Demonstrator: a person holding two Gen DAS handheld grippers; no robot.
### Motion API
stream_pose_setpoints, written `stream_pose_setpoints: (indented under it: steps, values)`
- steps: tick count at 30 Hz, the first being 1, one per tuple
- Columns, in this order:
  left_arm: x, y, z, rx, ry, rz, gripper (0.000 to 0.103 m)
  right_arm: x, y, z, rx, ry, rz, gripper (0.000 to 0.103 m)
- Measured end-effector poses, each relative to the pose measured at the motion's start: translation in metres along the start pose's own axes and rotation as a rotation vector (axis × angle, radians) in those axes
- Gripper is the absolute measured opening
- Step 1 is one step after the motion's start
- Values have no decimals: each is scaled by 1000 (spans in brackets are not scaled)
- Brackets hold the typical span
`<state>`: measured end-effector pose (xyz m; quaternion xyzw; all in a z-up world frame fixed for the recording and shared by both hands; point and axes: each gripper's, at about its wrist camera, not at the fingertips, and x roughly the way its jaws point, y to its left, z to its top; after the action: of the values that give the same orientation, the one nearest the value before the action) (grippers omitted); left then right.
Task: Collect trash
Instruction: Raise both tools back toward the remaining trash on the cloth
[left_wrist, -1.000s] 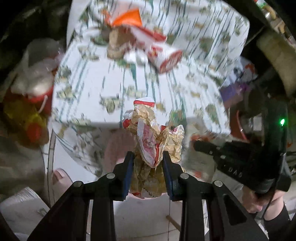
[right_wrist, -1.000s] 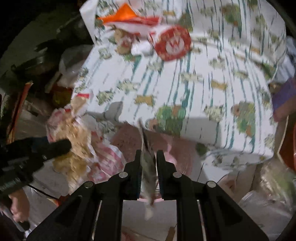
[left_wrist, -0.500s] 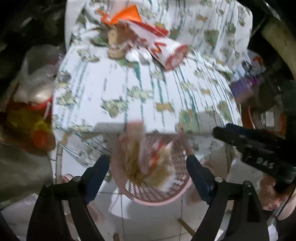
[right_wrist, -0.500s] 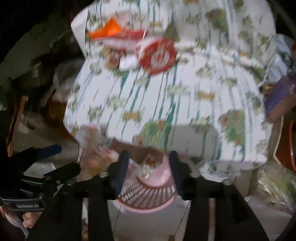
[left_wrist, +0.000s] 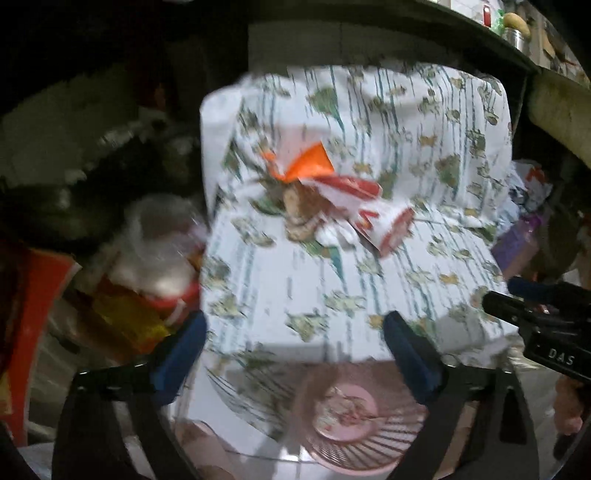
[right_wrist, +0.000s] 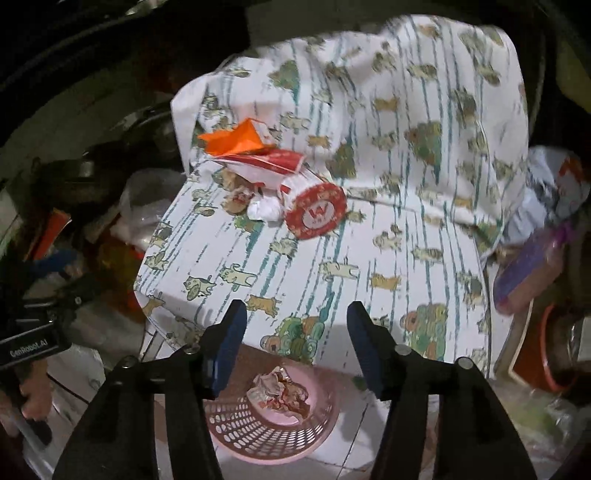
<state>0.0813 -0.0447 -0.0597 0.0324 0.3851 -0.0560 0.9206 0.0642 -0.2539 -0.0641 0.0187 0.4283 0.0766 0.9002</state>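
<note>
nearest the cameras, both tools are empty: the left gripper (left_wrist: 293, 354) has just been opening and its blue jaws stand wide apart with nothing between them, and the right gripper (right_wrist: 295, 345) has just been opening too, its jaws parted about half as far, also with nothing in them. just below and between the right fingers sits the pink basket (right_wrist: 258, 439) on the floor, tucked partly under the table edge, with crumpled wrappers (right_wrist: 280, 391) lying inside it, so that load looks delivered. beyond the basket is the table under a cat-print cloth (right_wrist: 369, 266), bare along its near half. the remaining trash is bunched at the far side: a red and white paper cup (right_wrist: 316, 214) lying on its side with its base toward the right camera, a white paper ball (right_wrist: 264, 210) touching it, a red and white wrapper (right_wrist: 266, 164) behind, an orange scrap (right_wrist: 236, 142) on top of that, and something brown (left_wrist: 299, 210) beside them that is too blurred to name. the step in hand, as i judge it, is the reach back for that pile. to do it well, lift clear of the table edge first, keep the jaws apart on the way, take the cup across its body with the right, and pinch the loose wrapper and scrap with the left, so nothing gets pushed off the far side.
</note>
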Motion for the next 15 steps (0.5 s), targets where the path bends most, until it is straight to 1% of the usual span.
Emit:
stream_pose_setpoints:
  steps: [1,5,10,12,15]
  values:
    - [-5,2,1,-4,-25,11,103,-1,1,0,1,-5,-6,55]
    - [-16,8,3,-29,-68,13,103,-1,1,0,1,-12,-19,54]
    - [-27,7,4,-7,-119,58,103,-3,2,1,0,-35,-92,54]
    - [-30,6,5,-7,-124,71,103,-5,1,1,-1,-40,-89,54]
    - [-32,8,5,-12,-121,62,103,-6,0,1,4,-31,-61,54]
